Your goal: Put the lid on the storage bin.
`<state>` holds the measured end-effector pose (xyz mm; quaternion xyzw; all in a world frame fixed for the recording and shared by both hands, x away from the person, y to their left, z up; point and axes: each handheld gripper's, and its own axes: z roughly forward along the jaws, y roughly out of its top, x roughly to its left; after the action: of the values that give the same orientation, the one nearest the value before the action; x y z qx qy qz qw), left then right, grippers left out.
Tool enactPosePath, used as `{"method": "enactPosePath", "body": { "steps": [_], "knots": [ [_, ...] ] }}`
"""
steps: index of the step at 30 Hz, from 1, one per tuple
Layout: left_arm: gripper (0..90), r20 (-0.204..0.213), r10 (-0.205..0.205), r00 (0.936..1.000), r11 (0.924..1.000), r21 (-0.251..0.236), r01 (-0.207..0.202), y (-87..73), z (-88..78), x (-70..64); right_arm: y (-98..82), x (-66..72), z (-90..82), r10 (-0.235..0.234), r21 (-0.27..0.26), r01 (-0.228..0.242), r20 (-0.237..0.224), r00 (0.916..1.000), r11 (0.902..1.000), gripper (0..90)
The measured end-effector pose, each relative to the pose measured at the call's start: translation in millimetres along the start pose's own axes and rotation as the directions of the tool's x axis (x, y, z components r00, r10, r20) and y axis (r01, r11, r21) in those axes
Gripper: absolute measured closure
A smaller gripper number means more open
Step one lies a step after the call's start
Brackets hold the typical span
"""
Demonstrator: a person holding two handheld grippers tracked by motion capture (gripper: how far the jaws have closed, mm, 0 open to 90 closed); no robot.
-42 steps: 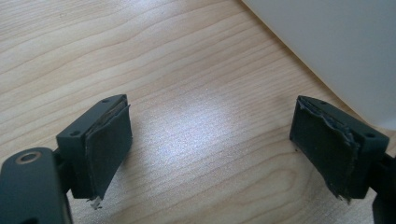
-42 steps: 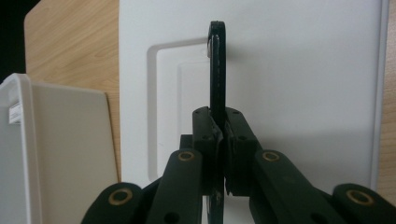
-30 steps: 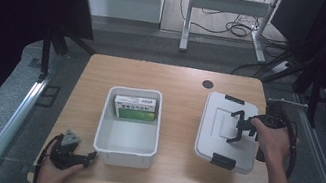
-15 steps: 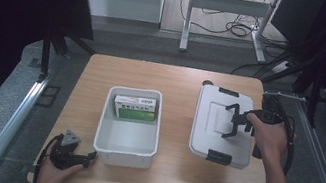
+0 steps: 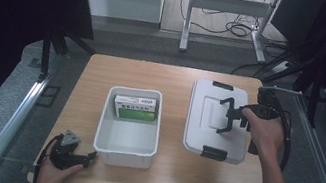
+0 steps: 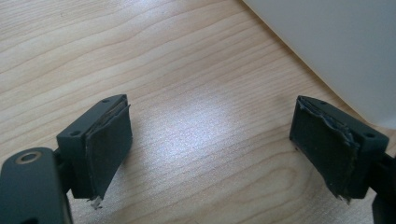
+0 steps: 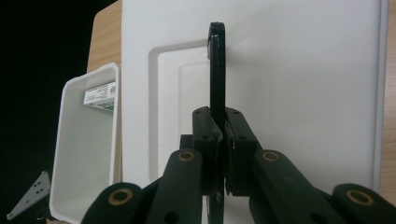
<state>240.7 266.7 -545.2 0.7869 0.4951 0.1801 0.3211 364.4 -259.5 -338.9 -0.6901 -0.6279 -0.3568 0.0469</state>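
The right tongs [image 5: 225, 116] are clamped on the black handle [image 7: 216, 70] of a white lid [image 5: 207, 117], with both jaws pressed flat against the thin handle bar in the right gripper view. The lid is a rounded rectangle with a raised panel in its middle and a black latch [image 5: 213, 153] on its near edge; another black latch [image 5: 223, 86] sits on the far edge. In the high view the lid is over the right half of the wooden worktop [image 5: 171, 179], well to the right of an open white bin [image 5: 126, 147]. Whether the lid touches the worktop or hangs just above it cannot be told.

The bin stands left of centre. Inside it, against the far wall, lies a green and white box [image 5: 135, 107], its label also showing in the right gripper view [image 7: 99, 97].

The left tongs [image 5: 88, 157] rest at the near left corner of the worktop, just beside the bin's near left corner, held by a hand [image 5: 53, 176]. Their jaws stand wide apart with nothing but bare wood between the pads [image 6: 108, 149], and the bin's white wall [image 6: 336, 42] rises at the far right of the left gripper view.
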Motion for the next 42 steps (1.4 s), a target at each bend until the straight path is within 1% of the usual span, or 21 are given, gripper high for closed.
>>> {"method": "enactPosePath", "body": {
  "steps": [14, 22, 31, 35, 39, 40, 42],
  "knots": [
    [13.0, 0.001, 0.001, 1.0000, 1.0000, 0.002, -0.001, 0.0, -0.2, 0.1, 1.3, 17.9, -0.6, -0.026, -0.002, 0.026, -0.028, 0.9993, 0.9997, 85.1],
    [13.0, 0.000, 0.002, 1.0000, 1.0000, 0.002, -0.002, -0.1, -0.3, 0.2, 1.4, 30.0, -0.8, -0.038, 0.003, 0.038, -0.059, 0.9976, 0.9993, 85.1],
    [13.1, 0.000, 0.002, 1.0000, 1.0000, 0.002, -0.002, -0.5, -0.7, 0.1, 1.7, 48.1, -3.5, -0.065, 0.001, 0.065, -0.073, 0.9952, 0.9979, 85.1],
    [13.1, 0.000, 0.002, 1.0000, 1.0000, 0.002, -0.002, -0.6, -0.8, 0.1, 0.9, 56.5, -2.4, -0.081, 0.005, 0.082, -0.082, 0.9933, 0.9966, 85.1],
    [13.1, 0.000, 0.002, 1.0000, 1.0000, 0.002, -0.002, -0.8, -0.9, 0.1, 0.3, 64.3, 0.4, -0.091, 0.010, 0.092, -0.092, 0.9916, 0.9957, 85.1],
    [13.1, 0.000, 0.002, 1.0000, 1.0000, 0.002, -0.002, -0.8, -0.9, 0.1, 0.1, 66.3, 0.9, -0.085, 0.017, 0.087, -0.097, 0.9917, 0.9961, 85.1],
    [13.1, 0.000, 0.003, 1.0000, 1.0000, 0.002, -0.003, -0.9, -1.0, 0.1, -0.3, 68.9, 2.6, -0.094, 0.020, 0.097, -0.099, 0.9906, 0.9951, 85.1]
  ]
}}
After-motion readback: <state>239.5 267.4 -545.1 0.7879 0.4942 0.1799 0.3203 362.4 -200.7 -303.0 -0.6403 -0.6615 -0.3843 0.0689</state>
